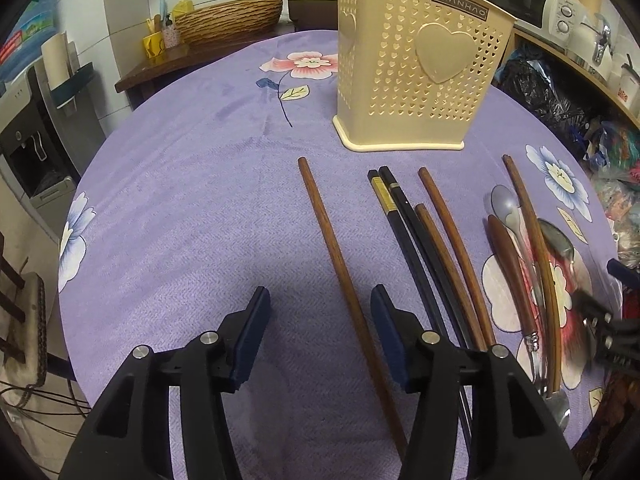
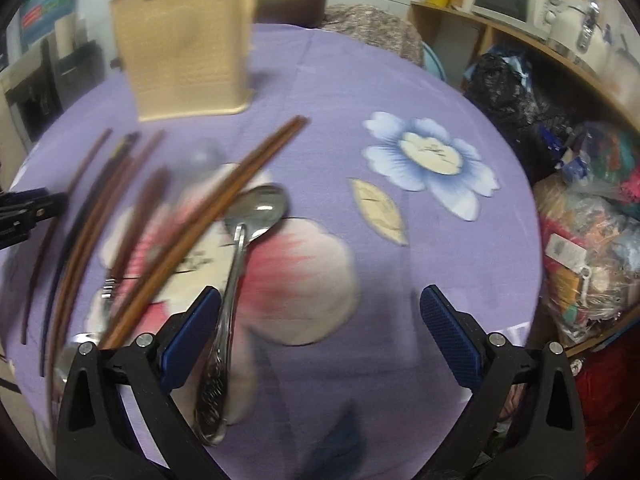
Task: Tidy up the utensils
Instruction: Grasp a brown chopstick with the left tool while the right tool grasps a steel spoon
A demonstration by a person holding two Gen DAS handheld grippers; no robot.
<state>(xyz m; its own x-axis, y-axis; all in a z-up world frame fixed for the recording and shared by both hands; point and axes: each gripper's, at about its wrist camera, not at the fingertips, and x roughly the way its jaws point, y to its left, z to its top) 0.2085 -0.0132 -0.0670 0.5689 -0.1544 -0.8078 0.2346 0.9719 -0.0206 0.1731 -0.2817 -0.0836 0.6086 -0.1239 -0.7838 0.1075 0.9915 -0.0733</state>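
A cream perforated utensil holder (image 1: pixel 416 64) stands upright at the back of the purple floral tablecloth (image 1: pixel 192 184). Before it lie a single brown chopstick (image 1: pixel 340 272), a black chopstick pair (image 1: pixel 404 224), more brown chopsticks (image 1: pixel 452 248) and spoons (image 1: pixel 508 216). My left gripper (image 1: pixel 318 316) is open, low over the cloth, with the single brown chopstick running between its fingers. My right gripper (image 2: pixel 320 328) is open above the cloth; a steel spoon (image 2: pixel 244 248) lies just inside its left finger. In the blurred right wrist view the holder (image 2: pixel 188 44) stands far left.
A wicker basket (image 1: pixel 228 18), cups and a soap bottle sit on a shelf behind the table. A microwave (image 1: pixel 516 0) and kettles stand on a wooden shelf at right, with stuffed plastic bags (image 2: pixel 592 216) below. A water dispenser (image 1: pixel 36 136) is at left.
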